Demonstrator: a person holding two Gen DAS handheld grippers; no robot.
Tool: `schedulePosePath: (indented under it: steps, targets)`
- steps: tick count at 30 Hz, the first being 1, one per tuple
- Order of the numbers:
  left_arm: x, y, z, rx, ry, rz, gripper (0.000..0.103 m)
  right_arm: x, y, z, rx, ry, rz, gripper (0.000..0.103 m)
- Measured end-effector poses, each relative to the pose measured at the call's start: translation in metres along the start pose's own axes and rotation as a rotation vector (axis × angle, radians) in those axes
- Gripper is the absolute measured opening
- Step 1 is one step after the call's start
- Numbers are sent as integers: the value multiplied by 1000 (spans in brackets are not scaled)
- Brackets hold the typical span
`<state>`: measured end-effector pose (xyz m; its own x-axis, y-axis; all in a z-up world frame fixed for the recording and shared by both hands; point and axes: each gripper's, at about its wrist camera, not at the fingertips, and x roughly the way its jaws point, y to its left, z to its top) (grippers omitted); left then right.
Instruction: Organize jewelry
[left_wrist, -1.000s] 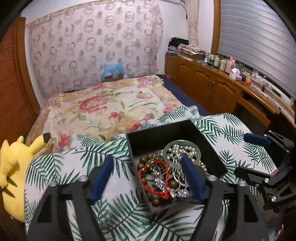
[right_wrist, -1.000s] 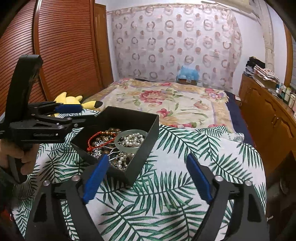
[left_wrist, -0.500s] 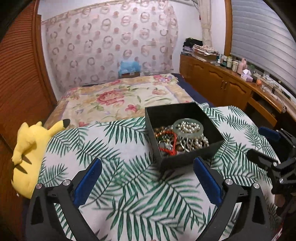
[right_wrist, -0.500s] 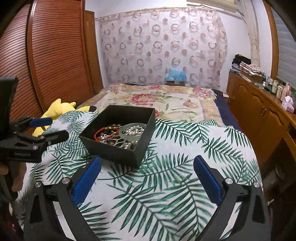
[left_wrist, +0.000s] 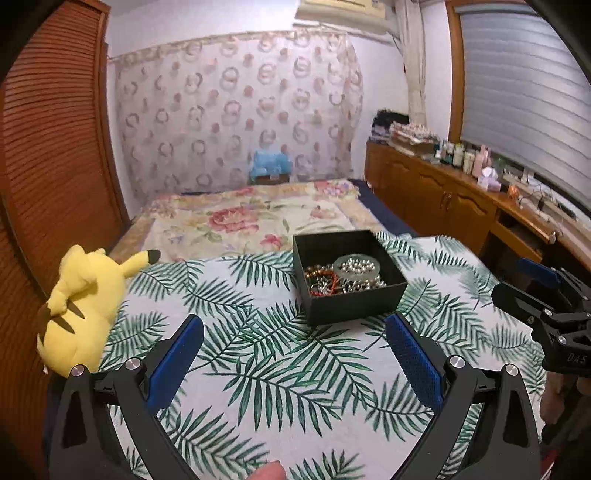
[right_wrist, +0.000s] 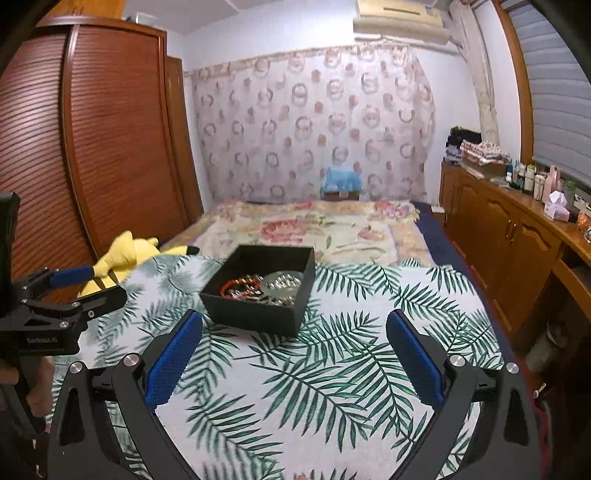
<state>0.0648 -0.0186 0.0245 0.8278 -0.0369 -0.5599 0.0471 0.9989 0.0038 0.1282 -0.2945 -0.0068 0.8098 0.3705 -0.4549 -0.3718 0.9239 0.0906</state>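
A black open box (left_wrist: 354, 302) stands on the palm-leaf cloth (left_wrist: 266, 369). It holds a pile of jewelry: a pale green bangle (left_wrist: 357, 264), pearl beads, a red bead bracelet (left_wrist: 325, 285) and brown beads. The box also shows in the right wrist view (right_wrist: 255, 314). My left gripper (left_wrist: 293, 354) is open and empty, well short of the box. My right gripper (right_wrist: 294, 354) is open and empty, near the box's front right corner. Each gripper shows at the edge of the other's view, the right (left_wrist: 543, 295) and the left (right_wrist: 74, 288).
A yellow plush toy (left_wrist: 81, 306) lies at the cloth's left edge. A floral bedspread (left_wrist: 251, 218) stretches behind the box. A wooden cabinet (left_wrist: 461, 206) with bottles runs along the right wall. A wooden slatted wardrobe (right_wrist: 110, 147) stands on the left.
Both grippers have pulled back and up from the box. The box now looks smaller and farther away in both views. Both stay open and empty.
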Motion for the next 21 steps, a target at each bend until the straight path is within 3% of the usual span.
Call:
schedulePosePath:
  steps: [9, 21]
  targets:
    - [-26, -4, -5, 4, -44, 7, 95, -20, 13, 0, -7, -36, -2, 100]
    - [-30, -3, -7, 2, -50, 21, 95, -21, 15, -2, -16, -38, -21, 100]
